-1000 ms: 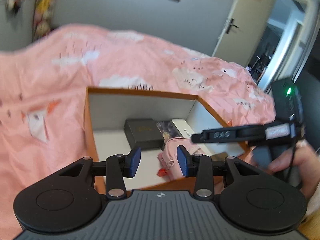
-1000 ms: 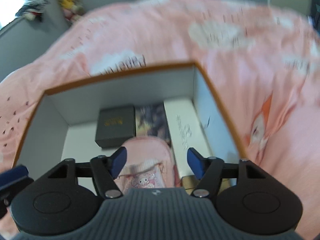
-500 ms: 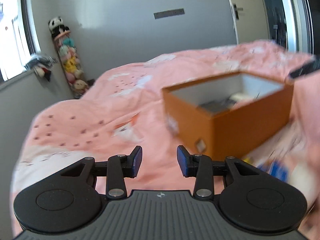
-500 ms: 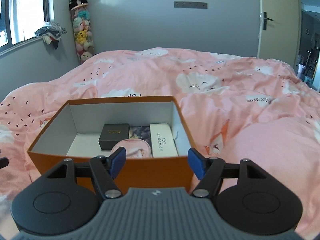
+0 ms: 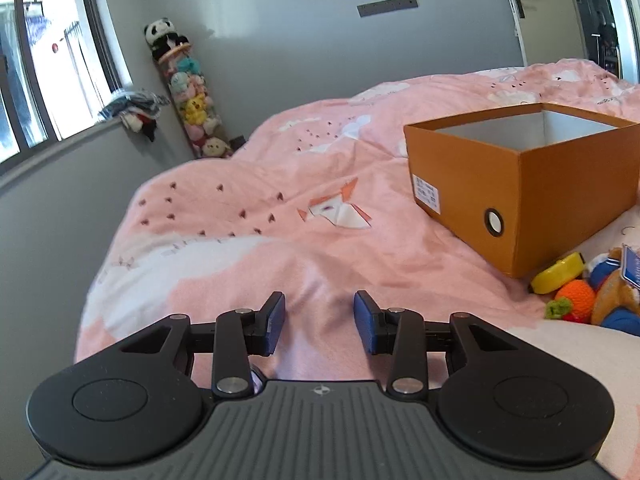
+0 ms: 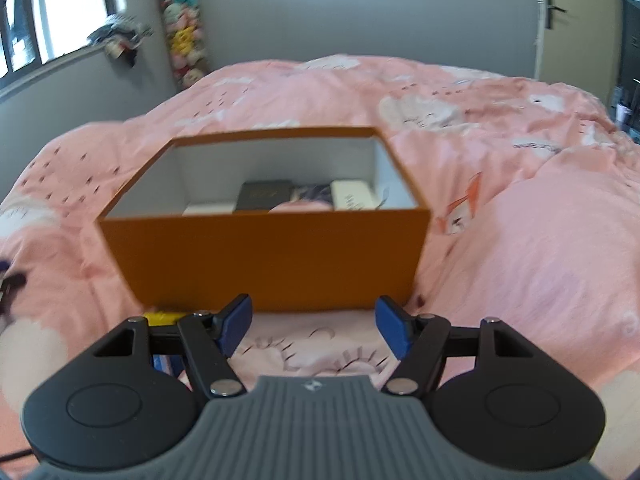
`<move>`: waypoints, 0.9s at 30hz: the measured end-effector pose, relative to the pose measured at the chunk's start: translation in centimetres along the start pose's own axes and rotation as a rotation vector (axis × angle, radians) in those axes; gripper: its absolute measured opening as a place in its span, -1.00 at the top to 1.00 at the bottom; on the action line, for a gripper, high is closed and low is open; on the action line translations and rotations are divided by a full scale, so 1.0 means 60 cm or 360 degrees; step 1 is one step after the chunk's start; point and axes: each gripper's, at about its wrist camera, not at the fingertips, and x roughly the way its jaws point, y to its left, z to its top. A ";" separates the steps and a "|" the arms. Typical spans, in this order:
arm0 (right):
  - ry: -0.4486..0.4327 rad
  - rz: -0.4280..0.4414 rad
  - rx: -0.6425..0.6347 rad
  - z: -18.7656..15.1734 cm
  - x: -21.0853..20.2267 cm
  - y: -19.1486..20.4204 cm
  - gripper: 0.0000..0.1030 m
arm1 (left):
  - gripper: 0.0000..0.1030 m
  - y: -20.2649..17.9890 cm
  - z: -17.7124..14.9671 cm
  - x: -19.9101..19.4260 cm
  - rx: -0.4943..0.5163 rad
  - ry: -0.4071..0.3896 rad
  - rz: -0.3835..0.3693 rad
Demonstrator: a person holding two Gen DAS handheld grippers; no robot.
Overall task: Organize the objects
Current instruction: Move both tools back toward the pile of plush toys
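An orange box (image 6: 264, 256) stands on the pink bed; it also shows at the right of the left wrist view (image 5: 560, 184). Inside it lie a black box (image 6: 262, 195), a dark patterned item (image 6: 314, 193), a white case (image 6: 354, 199) and a pink pouch (image 6: 298, 207). Loose beside the box lie a yellow object (image 5: 558, 273), an orange knitted fruit (image 5: 578, 294) and a brown and blue plush toy (image 5: 618, 296). My left gripper (image 5: 319, 322) is open and empty, low over the bedspread left of the box. My right gripper (image 6: 314, 328) is open and empty, in front of the box.
The pink bedspread (image 5: 280, 216) covers the whole bed. A tall rack of plush toys (image 5: 188, 96) stands against the grey wall by the window. A door (image 6: 572, 20) is at the far right. The yellow object (image 6: 162, 317) peeks out by my right gripper's left finger.
Both grippers have pulled back and down from over the box's inside. The left one has swung to the left, so the box is now at its right. Both stayed open.
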 end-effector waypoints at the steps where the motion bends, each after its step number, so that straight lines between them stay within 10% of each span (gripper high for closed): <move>1: 0.0038 0.0039 -0.0012 -0.002 0.002 0.006 -0.36 | 0.12 0.002 0.002 -0.003 -0.0005 -0.0014 0.0012; 10: 0.0316 0.0264 -0.0142 -0.039 0.009 0.069 -0.32 | 0.12 -0.013 0.041 -0.034 -0.0067 -0.0112 -0.0094; 14: 0.0365 0.0316 -0.0208 -0.044 0.005 0.087 0.30 | 0.12 -0.030 0.052 -0.041 -0.0068 -0.0118 -0.0168; 22: 0.0494 0.0417 -0.0289 -0.060 0.026 0.115 0.26 | 0.12 -0.070 0.067 -0.048 -0.0024 -0.0095 -0.0316; 27: 0.0605 0.0364 -0.0285 -0.070 0.046 0.115 -0.14 | 0.12 -0.089 0.074 -0.050 -0.0048 -0.0044 -0.0473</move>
